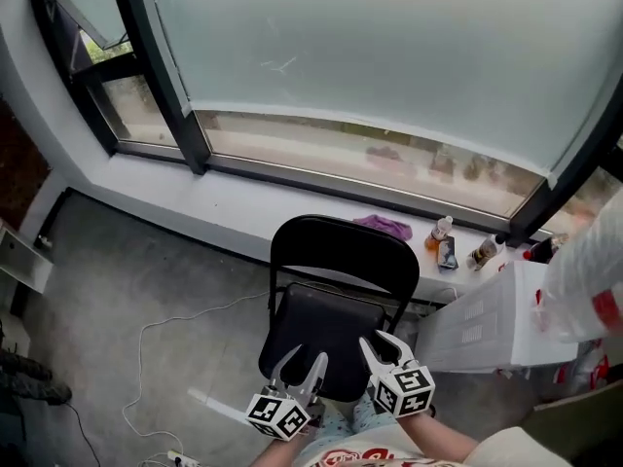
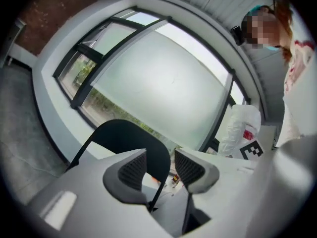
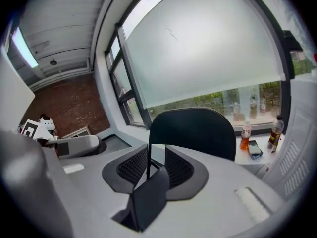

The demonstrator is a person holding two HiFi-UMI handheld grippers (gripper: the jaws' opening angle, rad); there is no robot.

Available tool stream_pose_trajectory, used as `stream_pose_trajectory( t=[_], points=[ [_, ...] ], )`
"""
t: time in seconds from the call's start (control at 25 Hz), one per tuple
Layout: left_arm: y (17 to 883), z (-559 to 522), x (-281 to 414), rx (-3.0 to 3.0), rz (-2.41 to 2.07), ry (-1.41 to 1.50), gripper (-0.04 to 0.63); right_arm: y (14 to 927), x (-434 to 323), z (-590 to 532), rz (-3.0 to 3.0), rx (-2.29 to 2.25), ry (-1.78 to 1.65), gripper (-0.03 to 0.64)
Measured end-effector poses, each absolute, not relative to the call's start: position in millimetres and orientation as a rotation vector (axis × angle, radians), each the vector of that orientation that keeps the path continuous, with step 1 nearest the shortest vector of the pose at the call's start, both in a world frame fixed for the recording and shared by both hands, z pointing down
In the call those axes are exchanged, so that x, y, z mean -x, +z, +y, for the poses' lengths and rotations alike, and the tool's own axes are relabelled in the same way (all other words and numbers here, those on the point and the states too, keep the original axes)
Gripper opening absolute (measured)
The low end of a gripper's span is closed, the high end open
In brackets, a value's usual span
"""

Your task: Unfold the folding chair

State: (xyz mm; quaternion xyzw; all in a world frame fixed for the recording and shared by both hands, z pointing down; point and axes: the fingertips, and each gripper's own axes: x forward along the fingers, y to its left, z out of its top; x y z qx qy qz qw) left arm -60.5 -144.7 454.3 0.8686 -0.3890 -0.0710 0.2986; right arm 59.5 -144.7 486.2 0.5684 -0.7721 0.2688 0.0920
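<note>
My left gripper has wide jaws, my right gripper narrower ones; both hold nothing, near the front edge of the unfolded folding chair.

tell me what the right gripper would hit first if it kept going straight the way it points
Probably the black folding chair: the right gripper frames the left edge of its rounded backrest between open jaws, the seat beneath. Depth is unclear, so the seat could come first.
</note>
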Motion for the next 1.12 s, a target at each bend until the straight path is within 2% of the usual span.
stream_pose_trajectory(
  t=[0.08,0.48,1.12],
  points=[
    [426,-143,60,-2.371,-1.039,-0.246,0.148,461,-48,-145,-2.369,-1.649,0.738,0.123],
    [370,-133,73,-2.495,-1.079,-0.300,0.004,399,-11,-132,-2.582,-1.591,0.619,0.024],
    [344,-112,59,-2.609,-1.025,-0.244,0.003,376,4,-111,-2.658,-1.483,0.416,0.023]
  ],
)
